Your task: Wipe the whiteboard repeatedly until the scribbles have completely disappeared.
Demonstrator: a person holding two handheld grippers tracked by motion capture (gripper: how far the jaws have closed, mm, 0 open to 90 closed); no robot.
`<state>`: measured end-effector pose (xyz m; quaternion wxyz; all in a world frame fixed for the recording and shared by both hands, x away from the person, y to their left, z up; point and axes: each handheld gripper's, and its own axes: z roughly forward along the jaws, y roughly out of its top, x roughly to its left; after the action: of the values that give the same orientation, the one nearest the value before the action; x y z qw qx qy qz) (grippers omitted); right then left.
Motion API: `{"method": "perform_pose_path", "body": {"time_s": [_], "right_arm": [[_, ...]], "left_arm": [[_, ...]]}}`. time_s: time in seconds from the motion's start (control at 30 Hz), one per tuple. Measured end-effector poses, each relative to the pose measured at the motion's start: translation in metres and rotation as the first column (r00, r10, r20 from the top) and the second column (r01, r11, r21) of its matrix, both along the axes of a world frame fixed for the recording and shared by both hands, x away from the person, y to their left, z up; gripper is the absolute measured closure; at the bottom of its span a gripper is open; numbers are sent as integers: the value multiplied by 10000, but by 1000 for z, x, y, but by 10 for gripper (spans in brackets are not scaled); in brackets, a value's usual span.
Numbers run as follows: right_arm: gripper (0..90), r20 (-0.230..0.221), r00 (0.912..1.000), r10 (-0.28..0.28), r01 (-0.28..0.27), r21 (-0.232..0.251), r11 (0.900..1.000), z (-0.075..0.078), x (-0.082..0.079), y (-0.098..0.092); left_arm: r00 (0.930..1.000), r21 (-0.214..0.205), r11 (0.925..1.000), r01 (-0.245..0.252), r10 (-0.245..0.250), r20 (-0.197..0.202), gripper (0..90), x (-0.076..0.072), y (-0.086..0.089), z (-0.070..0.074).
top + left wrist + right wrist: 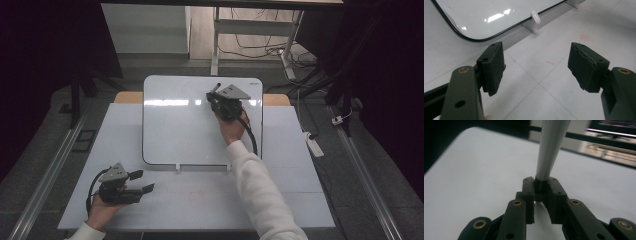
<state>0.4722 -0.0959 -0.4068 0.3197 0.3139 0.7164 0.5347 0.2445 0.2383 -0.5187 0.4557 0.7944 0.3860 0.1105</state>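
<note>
My left gripper [142, 182] rests low on the left of the table [200, 200], near my side. From above I see my hand under it and its two black jaws pointing to the right. The jaws are wide apart and there is nothing between them. The left gripper view shows more: the two dark pads [494, 66] have bare table between them, with faint red smudges [551, 62] on it. It also shows the rounded corner of the whiteboard [486, 15] and a small white clip [535, 17] at its edge, just past my jaws.

The whiteboard lies flat in the middle of the table, further from me than my left gripper.

My right gripper [216, 95] is over the top right part of the whiteboard [175, 130], and my white sleeve [260, 195] reaches up to it. From above I see a thin dark stick poking out of it, but it is too small to tell what it is. The right gripper view shows it clearly: my jaws are squeezed tight on the dark end of a pen [549, 150] with a long silver-white body. The pen points away from me, a bit tilted, with the white board behind it. I cannot tell if the pen touches the board.
</note>
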Motion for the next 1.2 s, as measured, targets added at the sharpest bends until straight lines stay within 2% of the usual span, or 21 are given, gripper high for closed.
{"method": "perform_pose_path", "body": {"time_s": [0.03, 0.1, 0.17, 0.23, 0.27, 0.37, 0.43, 0.47, 0.5, 0.53, 0.63, 0.67, 0.7, 0.77, 0.83, 0.9, 0.93, 1.0, 1.07, 1.13, 1.2], "right_arm": [[777, -44, 9993, -364, 365, 249, 9990, 2, 2, -7], [777, -126, 9984, -548, 554, 566, 9969, 2, 2, -15], [777, -102, 9998, -198, 201, 283, 9994, -1, -3, -7], [777, 37, 9999, 156, -155, -304, 9994, -5, -7, -1], [777, 34, 9998, 197, -196, -304, 9993, -5, -7, -3], [777, 55, 9976, -684, 684, 110, 9976, 1, -1, -32], [776, 1, 9922, -1249, 1247, 613, 9903, 5, 3, -55], [776, -82, 9913, -1316, 1318, 792, 9881, 5, 3, -61], [776, -111, 9918, -1271, 1276, 814, 9885, 4, 3, -62], [777, -36, 9930, -1180, 1180, 591, 9913, 2, 0, -59], [777, -18, 9996, -298, 298, 180, 9994, -5, -7, -42], [777, 71, 9997, -245, 245, 0, 9997, -6, -8, -39], [777, 59, 9997, -243, 243, 2, 9997, -5, -7, -41], [777, 146, 9960, -884, 880, 283, 9957, -1, -3, -53], [777, 38, 9887, -1501, 1492, 884, 9849, 3, 2, -68], [776, 24, 9869, -1613, 1603, 949, 9825, 2, 3, -69], [777, 29, 9898, -1428, 1419, 918, 9856, 1, 1, -63], [777, -47, 9977, -675, 677, 766, 9948, -5, -3, -44], [777, 5, 9999, -162, 162, 293, 9994, -9, -8, -26], [777, 140, 9997, -213, 211, 102, 9997, -8, -8, -24], [777, 231, 9957, -892, 887, 236, 9958, -3, -4, -38]], "left_arm": [[10000, -15, 10000, -2, 2, -1, 301, 0, 0, 0], [10000, -31, 10000, -15, 14, -12, 301, 0, 0, 0], [10000, 20, 10000, -7, 7, -6, 300, 0, -1, 0], [10000, 25, 10000, -14, 14, -28, 301, 0, -2, 0], [10000, 35, 10000, -1, 1, -17, 301, 0, -1, 0], [10000, 11, 10000, -12, 12, 2, 301, -1, 0, 0], [10000, 18, 10000, -14, 14, -25, 301, 0, 0, 0], [10000, 28, 10000, -7, 7, -37, 300, 0, 0, 0], [10000, 39, 10000, -1, 1, -44, 301, 1, -1, 0], [10000, 60, 10000, 22, -22, -46, 301, 1, -1, 0], [10000, 92, 10000, 19, -19, -60, 301, 2, -3, -1], [10000, 88, 10000, 15, -14, -56, 301, 2, -3, -1], [10000, 86, 10000, 16, -15, -45, 301, 1, -3, 0], [10000, 78, 10000, 17, -17, -8, 301, 0, -2, 0], [10000, 34, 10000, -17, 17, -10, 301, 0, -1, 0], [10000, 18, 10000, -27, 27, -30, 301, 1, 0, 0], [10000, 25, 10000, -10, 10, -53, 301, 2, -1, 0], [10000, 76, 10000, 22, -21, -43, 301, 2, -2, -1], [10000, 69, 10000, 33, -32, -26, 301, 2, -2, 0], [10000, 35, 10000, 25, -25, -7, 301, 1, -1, 0], [10000, -7, 10000, -5, 5, 25, 301, 0, 0, 1]]}}
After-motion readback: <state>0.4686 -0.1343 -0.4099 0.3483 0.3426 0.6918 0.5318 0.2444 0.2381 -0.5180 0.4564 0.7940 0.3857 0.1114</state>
